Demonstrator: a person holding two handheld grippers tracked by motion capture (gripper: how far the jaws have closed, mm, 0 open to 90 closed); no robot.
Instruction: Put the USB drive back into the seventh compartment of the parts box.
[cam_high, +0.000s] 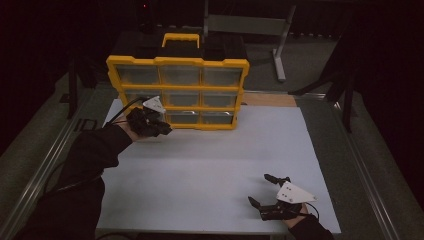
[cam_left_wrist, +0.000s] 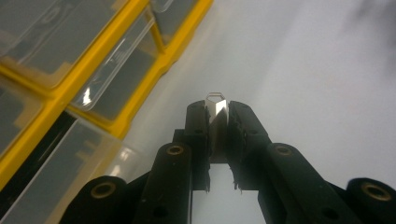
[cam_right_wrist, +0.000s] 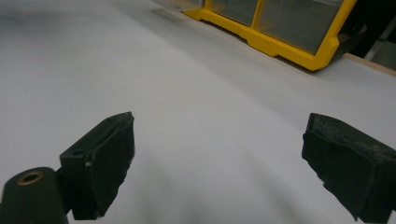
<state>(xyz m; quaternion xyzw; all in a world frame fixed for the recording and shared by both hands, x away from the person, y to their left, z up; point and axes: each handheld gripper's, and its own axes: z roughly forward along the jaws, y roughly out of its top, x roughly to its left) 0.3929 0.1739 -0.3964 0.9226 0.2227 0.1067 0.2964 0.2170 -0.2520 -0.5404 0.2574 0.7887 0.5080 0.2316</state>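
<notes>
Here the left gripper (cam_left_wrist: 217, 122) has its two black jaws drawn together on a small flat metal piece (cam_left_wrist: 216, 105), a bright silvery strip whose top end, with a little loop or hole in it, sticks out just above the pads; the rest of the strip runs down between the jaws and what exactly it is cannot be told. In the high view this same gripper (cam_high: 165, 130) is held up at the lower left corner of a yellow organiser case (cam_high: 179, 61), with the person's dark sleeve (cam_high: 95, 150) coming in from the lower left and a cable trailing back from the tool. The case stands tilted upright at the far edge of the white table surface (cam_high: 210, 160), its clear-fronted compartments in rows inside the yellow frame and a yellow handle on top; in the left gripper view its clear lids (cam_left_wrist: 100, 84) lie just to the left of the jaws. The right gripper (cam_high: 267, 192) rests low near the table's front right corner, well apart from the case, its jaws standing wide with nothing between them; its own view looks across the bare white sheet to the case's yellow corner (cam_right_wrist: 322, 51).
</notes>
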